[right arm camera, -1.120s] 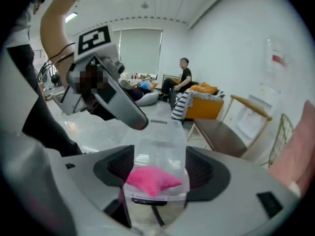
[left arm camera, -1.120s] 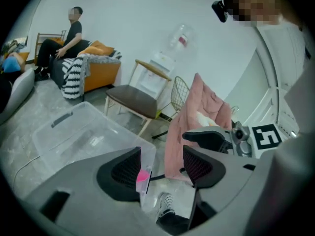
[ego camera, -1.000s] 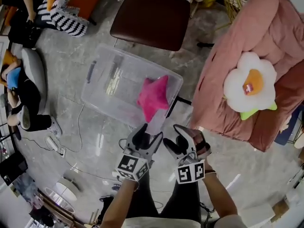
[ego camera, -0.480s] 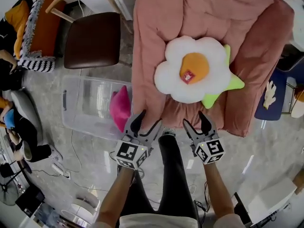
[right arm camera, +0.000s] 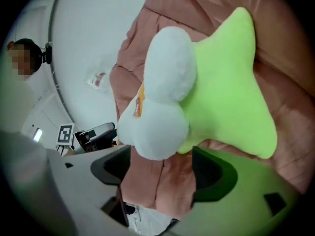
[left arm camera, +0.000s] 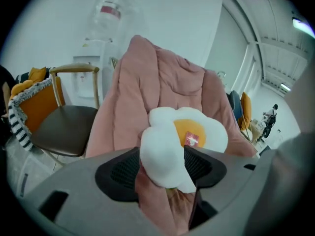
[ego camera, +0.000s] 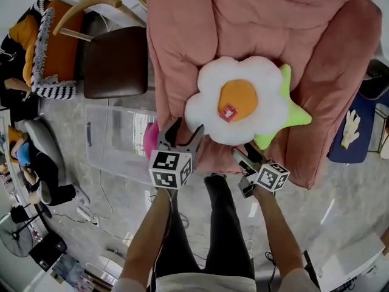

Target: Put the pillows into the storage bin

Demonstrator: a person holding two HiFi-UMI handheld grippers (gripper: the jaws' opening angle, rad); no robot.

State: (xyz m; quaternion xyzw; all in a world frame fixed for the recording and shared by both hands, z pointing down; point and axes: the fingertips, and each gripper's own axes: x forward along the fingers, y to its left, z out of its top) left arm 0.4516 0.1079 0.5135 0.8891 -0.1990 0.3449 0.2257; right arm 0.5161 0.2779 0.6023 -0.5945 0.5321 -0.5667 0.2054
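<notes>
A fried-egg flower pillow [ego camera: 240, 105], white with an orange yolk and green leaves, lies on the pink quilt [ego camera: 316, 53]. My left gripper [ego camera: 184, 132] stands open at its lower left edge. In the left gripper view a white petal [left arm camera: 162, 156] sits between the jaws of the left gripper [left arm camera: 160, 170]. My right gripper [ego camera: 244, 158] is open at the pillow's lower right, and its jaws have just been opening. Its own view shows a white petal [right arm camera: 160, 127] and a green leaf [right arm camera: 226, 102] at the mouth of the right gripper [right arm camera: 160, 173], unpressed. A pink pillow [ego camera: 149, 140] lies in the clear storage bin [ego camera: 112, 142].
A brown-seated chair [ego camera: 115, 59] stands beyond the bin, with an orange cushion and a striped throw [ego camera: 51, 47] to its left. A person [ego camera: 24, 157] sits at the far left. My own legs [ego camera: 225, 224] are below the grippers. Cables [ego camera: 91, 215] lie on the floor.
The view swung from the bin to the quilt. Both grippers left the bin and the pink pillow, and came up to the egg pillow's lower edge. The right gripper rolled over.
</notes>
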